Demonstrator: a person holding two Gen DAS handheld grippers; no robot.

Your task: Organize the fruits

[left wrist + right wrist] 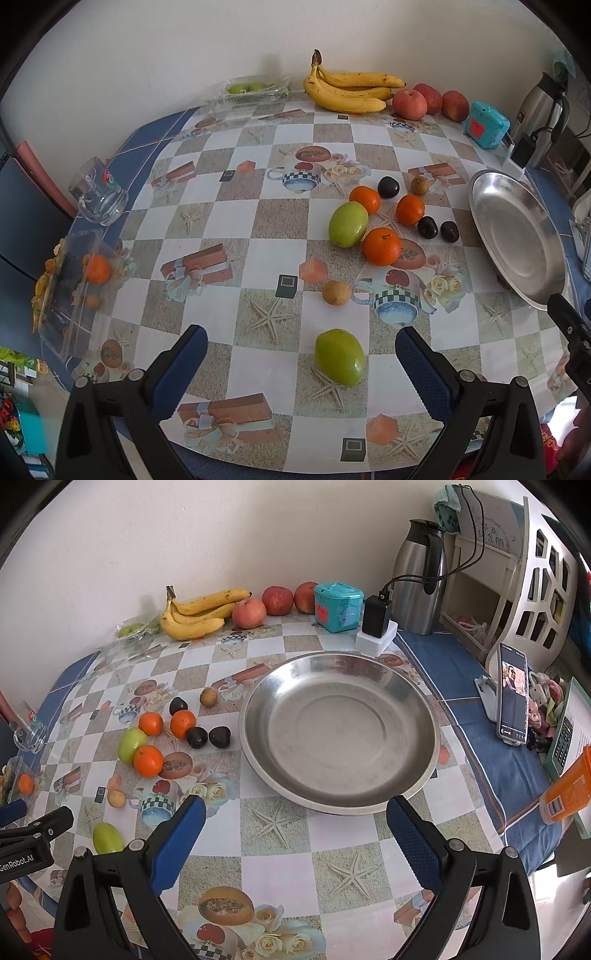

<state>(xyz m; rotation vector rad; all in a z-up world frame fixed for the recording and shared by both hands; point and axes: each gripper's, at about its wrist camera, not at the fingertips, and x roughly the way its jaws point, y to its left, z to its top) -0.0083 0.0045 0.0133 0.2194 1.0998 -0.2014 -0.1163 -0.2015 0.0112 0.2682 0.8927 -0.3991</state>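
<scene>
With nothing yet in the steel dish (340, 805), time to start on the nearest fruit. Left hand-held gripper (301, 354) spread wide, holding nothing, the near green fruit (340, 357) lying between its blue pads (181, 369) but apart from both. Best advice: ease forward and down until both pads flank the fruit's widest part, close gently across the short axis, lift straight up. Smooth, rounded skin, so likely to roll or squirt out if pinched off-centre. Right hand-held gripper (295, 834) also wide open and empty, hovering just short of the dish's near rim; could steady the dish if it slides.

Remaining loose fruit bunched left of the dish: second green fruit (348, 224), three mandarins (381, 246), three dark plum-like fruits (427, 227), two small brown round fruits (335, 292), one of them lying alone nearer the gripper. Mind the cluster on later picks; touching neighbours may scatter.

Worktop (280, 853) covered in glossy checked oilcloth with starfish and teacup prints, probably slippery. Along the pale wall: bananas (351, 90), three apples (409, 104), teal box (338, 607), steel thermos jug (421, 579), charger block (376, 616). Glass mug (99, 195) and clear plastic tray (74, 288) at the left edge, phone on a stand (512, 694) to the right.
</scene>
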